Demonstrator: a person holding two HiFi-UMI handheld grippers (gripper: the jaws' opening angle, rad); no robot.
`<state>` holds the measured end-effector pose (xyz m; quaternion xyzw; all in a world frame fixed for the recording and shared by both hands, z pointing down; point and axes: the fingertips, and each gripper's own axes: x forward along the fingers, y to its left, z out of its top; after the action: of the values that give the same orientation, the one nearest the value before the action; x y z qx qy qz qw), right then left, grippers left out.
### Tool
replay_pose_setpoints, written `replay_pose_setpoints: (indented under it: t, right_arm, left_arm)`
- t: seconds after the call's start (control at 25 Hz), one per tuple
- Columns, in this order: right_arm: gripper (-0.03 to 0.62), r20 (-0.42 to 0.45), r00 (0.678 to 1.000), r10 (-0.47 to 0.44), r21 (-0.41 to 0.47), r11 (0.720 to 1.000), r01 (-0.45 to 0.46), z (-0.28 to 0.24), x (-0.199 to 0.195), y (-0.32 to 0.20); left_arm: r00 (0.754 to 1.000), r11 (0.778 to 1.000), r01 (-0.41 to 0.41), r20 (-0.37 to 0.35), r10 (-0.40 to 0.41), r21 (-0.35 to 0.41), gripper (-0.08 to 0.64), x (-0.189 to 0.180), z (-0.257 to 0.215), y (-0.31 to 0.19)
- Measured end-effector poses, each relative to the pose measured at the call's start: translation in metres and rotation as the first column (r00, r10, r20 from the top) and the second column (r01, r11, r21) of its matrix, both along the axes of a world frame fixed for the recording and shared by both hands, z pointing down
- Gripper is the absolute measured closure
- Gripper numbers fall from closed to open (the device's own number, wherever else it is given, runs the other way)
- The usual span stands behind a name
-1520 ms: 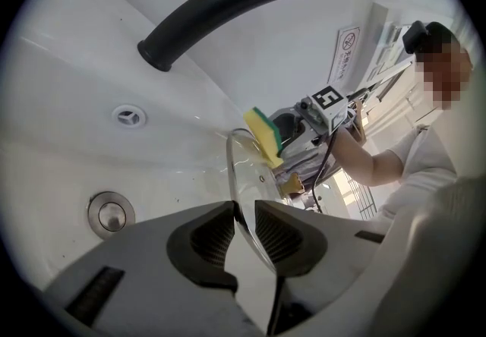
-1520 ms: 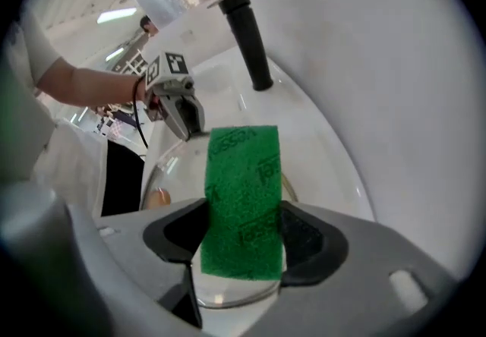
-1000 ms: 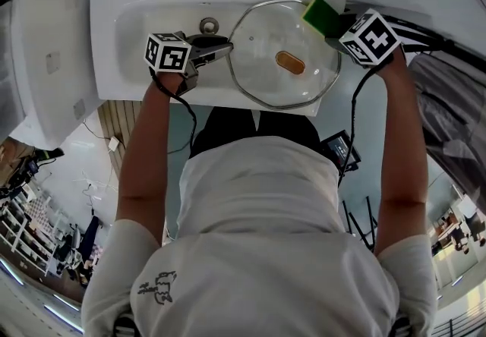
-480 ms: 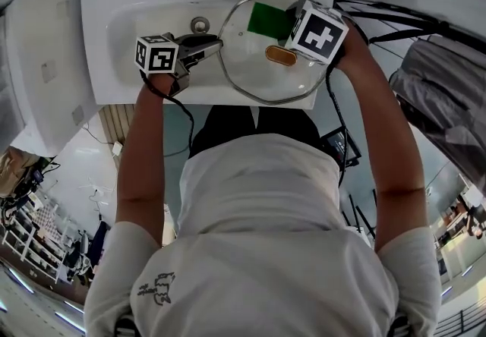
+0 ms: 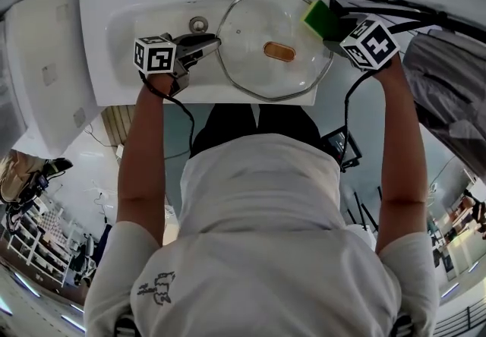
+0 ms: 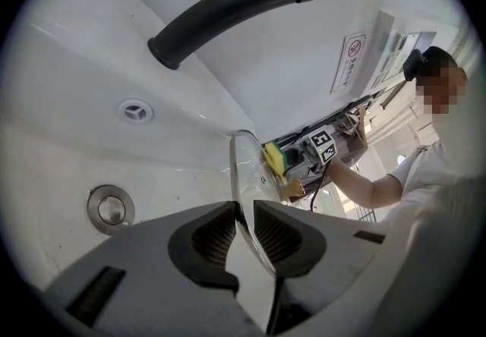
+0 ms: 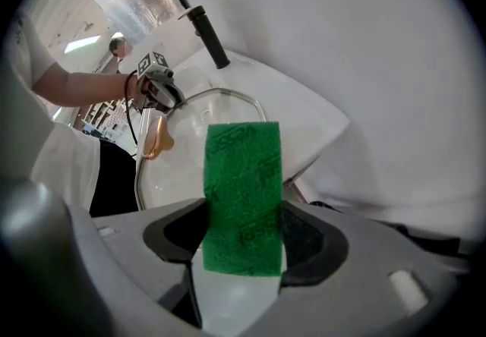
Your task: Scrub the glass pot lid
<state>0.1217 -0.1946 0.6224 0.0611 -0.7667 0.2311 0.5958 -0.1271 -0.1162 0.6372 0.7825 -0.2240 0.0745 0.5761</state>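
Glass pot lid [image 5: 273, 43] lies across the white sink [image 5: 114, 32], its amber knob [image 5: 279, 51] near centre. Left gripper [image 5: 211, 45] is clamped on the lid's left rim, both pads pressing the glass. Right gripper [image 5: 332, 29] is closed on 1 green-and-yellow sponge [image 5: 320, 17] at the lid's far-right edge.

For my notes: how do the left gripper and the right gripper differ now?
The left gripper clamps the glass lid by its rim; the right gripper clamps a green sponge. The left gripper is at the lid's left edge, the right gripper at its upper right edge. Both are shut on something.
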Motion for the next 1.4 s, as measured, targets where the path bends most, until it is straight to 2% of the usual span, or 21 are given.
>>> replay_pose_setpoints:
  t: [0.16, 0.4, 0.52, 0.64, 0.8, 1.12, 1.24, 1.4]
  right_arm:
    - [0.301, -0.017, 0.998, 0.056, 0.017, 0.998, -0.056, -0.005, 0.011, 0.009]
    - [0.301, 0.056, 0.993, 0.103, -0.015, 0.995, -0.102, -0.020, -0.037, 0.055]
    - [0.301, 0.068, 0.988, 0.137, 0.007, 0.990, -0.137, -0.015, -0.042, 0.062]
    - [0.301, 0.093, 0.978, 0.186, 0.016, 0.982, -0.189, -0.015, -0.034, 0.059]
    - [0.301, 0.084, 0.966, 0.243, 0.014, 0.970, -0.245, -0.010, -0.014, 0.057]
    - [0.301, 0.017, 0.937, 0.349, 0.019, 0.937, -0.350, 0.000, 0.036, 0.054]
    - [0.301, -0.021, 0.940, 0.339, 0.046, 0.940, -0.338, 0.000, 0.041, 0.051]
    - [0.301, -0.041, 0.973, 0.225, 0.150, 0.965, -0.217, -0.021, 0.010, 0.029]
  left_arm:
    - [1.000, 1.000, -0.008, 0.002, 0.008, 0.003, 0.482, 0.000, -0.001, 0.001]
    - [1.000, 1.000, -0.016, 0.009, 0.016, 0.008, 0.483, 0.000, 0.000, 0.001]
    - [1.000, 1.000, -0.017, 0.009, 0.017, 0.010, 0.483, 0.001, 0.001, 0.002]
    - [1.000, 1.000, -0.022, 0.003, 0.022, 0.012, 0.483, 0.002, 0.000, 0.001]
    - [1.000, 1.000, -0.029, -0.006, 0.029, -0.001, 0.483, 0.002, 0.002, 0.005]
    - [1.000, 1.000, -0.013, -0.015, 0.013, 0.014, 0.485, -0.001, 0.003, 0.001]
    - [1.000, 1.000, -0.007, -0.012, 0.007, 0.011, 0.486, -0.003, 0.005, 0.002]
    - [0.999, 1.000, -0.014, -0.038, 0.014, 0.009, 0.486, 0.000, 0.000, 0.002]
